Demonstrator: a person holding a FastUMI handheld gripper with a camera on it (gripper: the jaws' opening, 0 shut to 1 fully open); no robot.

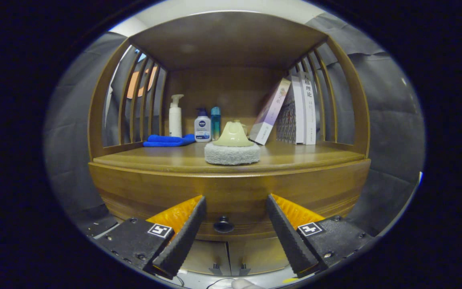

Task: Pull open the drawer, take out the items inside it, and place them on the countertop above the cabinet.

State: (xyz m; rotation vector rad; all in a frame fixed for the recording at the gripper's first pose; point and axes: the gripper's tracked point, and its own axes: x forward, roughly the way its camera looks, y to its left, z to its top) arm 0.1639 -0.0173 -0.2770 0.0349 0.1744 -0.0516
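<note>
While the gripper hangs with its fingers spread apart and nothing between them, the wooden cabinet stands ahead, its drawer shut. On the countertop, a round scrubbing pad with a pale handle sits at the front edge. Books lean at the back right corner. A blue cloth lies toward the back left, with three bottles just behind it. The dark drawer knob shows between the fingertips, perhaps just beyond them.
</note>
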